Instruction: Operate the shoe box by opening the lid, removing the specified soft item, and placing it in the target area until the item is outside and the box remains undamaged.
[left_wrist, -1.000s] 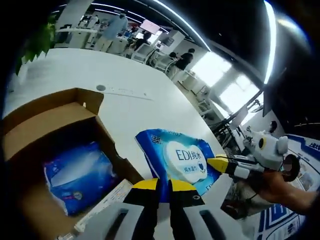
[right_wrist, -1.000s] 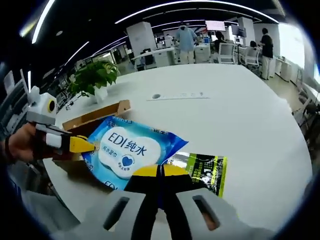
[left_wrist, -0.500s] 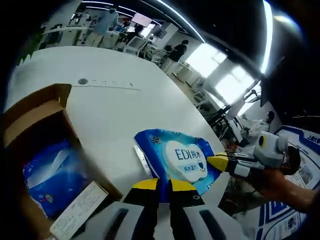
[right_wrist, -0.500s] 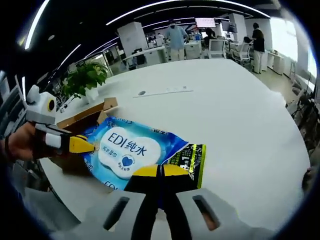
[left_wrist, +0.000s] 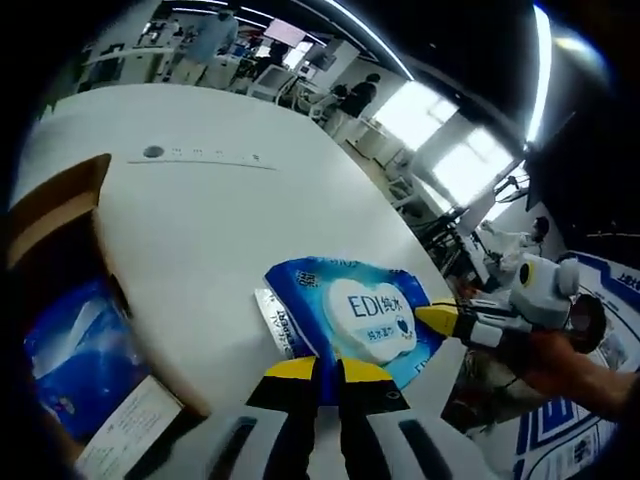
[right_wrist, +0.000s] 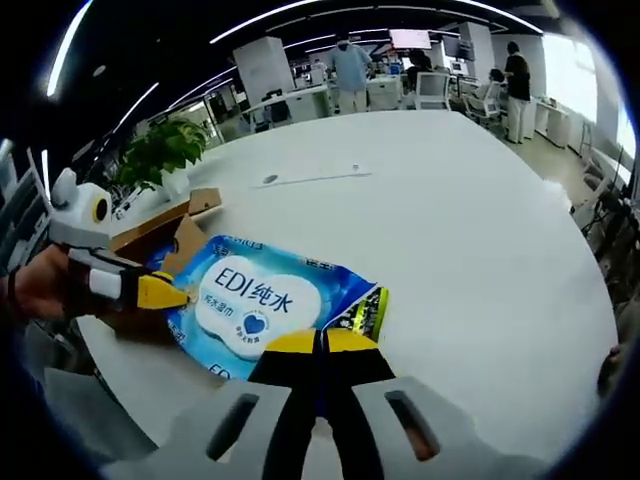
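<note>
Since the earlier frames, both grippers have carried the blue wipes pack (left_wrist: 352, 318) further from the open shoe box (left_wrist: 60, 205), so that it hangs over the white table (left_wrist: 210, 215) and hides more of the green packet (right_wrist: 365, 312) under it. The left gripper (left_wrist: 327, 368) and the right gripper (right_wrist: 320, 342) are each closed on an opposite edge of the pack. I think it is light, soft and a little slippery, so the sealed edges are the best place to hold.
</note>
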